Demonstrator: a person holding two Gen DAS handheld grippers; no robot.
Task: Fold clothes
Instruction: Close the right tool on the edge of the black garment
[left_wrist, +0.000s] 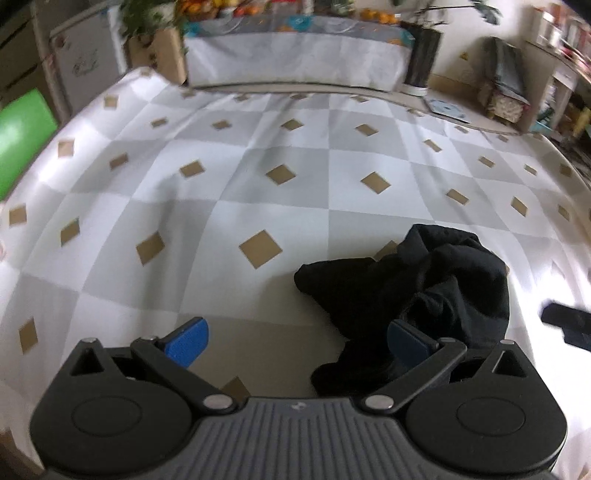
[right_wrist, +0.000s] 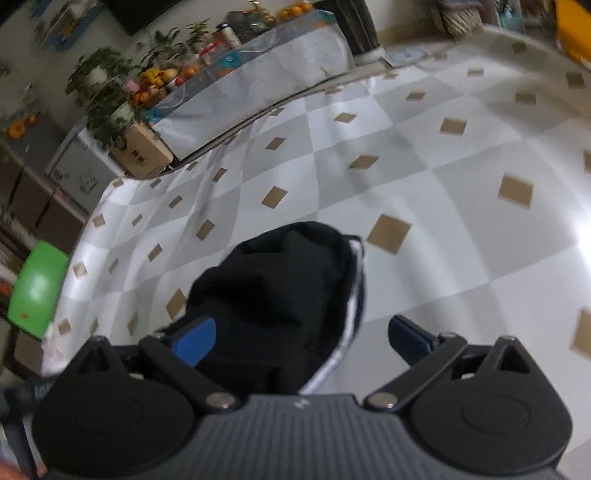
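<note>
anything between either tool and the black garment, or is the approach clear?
Nothing visible blocks either one. The black garment lies crumpled on the checked cloth, just ahead of the open left tool toward its right finger. The open right tool hovers right over the same garment.

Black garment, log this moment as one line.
black garment crumpled on checked cloth | left gripper open | right gripper open | fold not started

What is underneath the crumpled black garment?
The black garment lies bunched on the checked white-and-grey tablecloth; brown diamond patches show around it, one partly covered. Whether anything else lies under the heap cannot be seen, since the fabric covers it.
</note>
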